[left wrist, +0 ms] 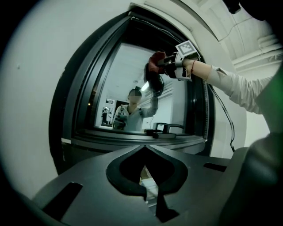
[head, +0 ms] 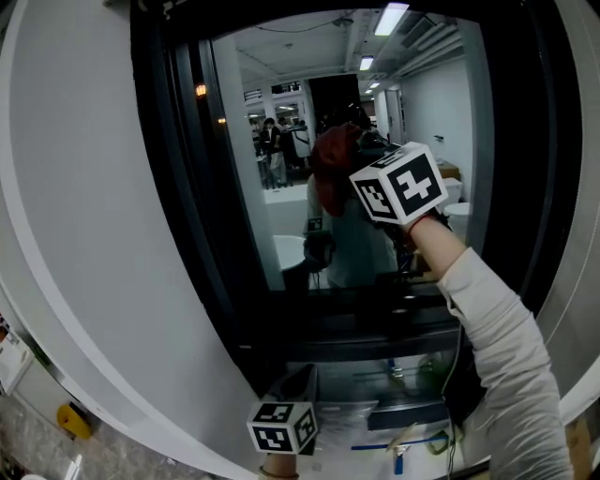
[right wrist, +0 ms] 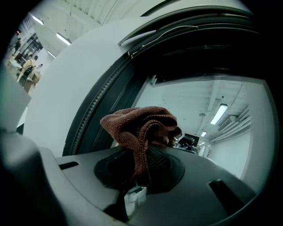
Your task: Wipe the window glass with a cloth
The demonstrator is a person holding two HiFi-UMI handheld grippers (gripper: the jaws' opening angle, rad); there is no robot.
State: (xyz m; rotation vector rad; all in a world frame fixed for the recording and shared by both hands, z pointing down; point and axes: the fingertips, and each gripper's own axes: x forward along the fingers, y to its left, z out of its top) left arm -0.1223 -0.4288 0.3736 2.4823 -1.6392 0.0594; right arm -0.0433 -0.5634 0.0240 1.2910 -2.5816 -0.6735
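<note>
Left gripper (left wrist: 145,187) sits nearest, low down under the window's bottom edge, tongs pressed together with nothing in them. Further off and up on the right, the right gripper (right wrist: 140,170) is pinching a reddish-brown cloth (head: 330,164). It's all bunched up and looks to be pushed right onto the window glass (head: 431,103), around the upper middle of the pane. Dark window frame (head: 178,187) curves round it, with white wall (head: 75,187) on the left. Ceiling lights (head: 389,17) reflect in the glass.
</note>
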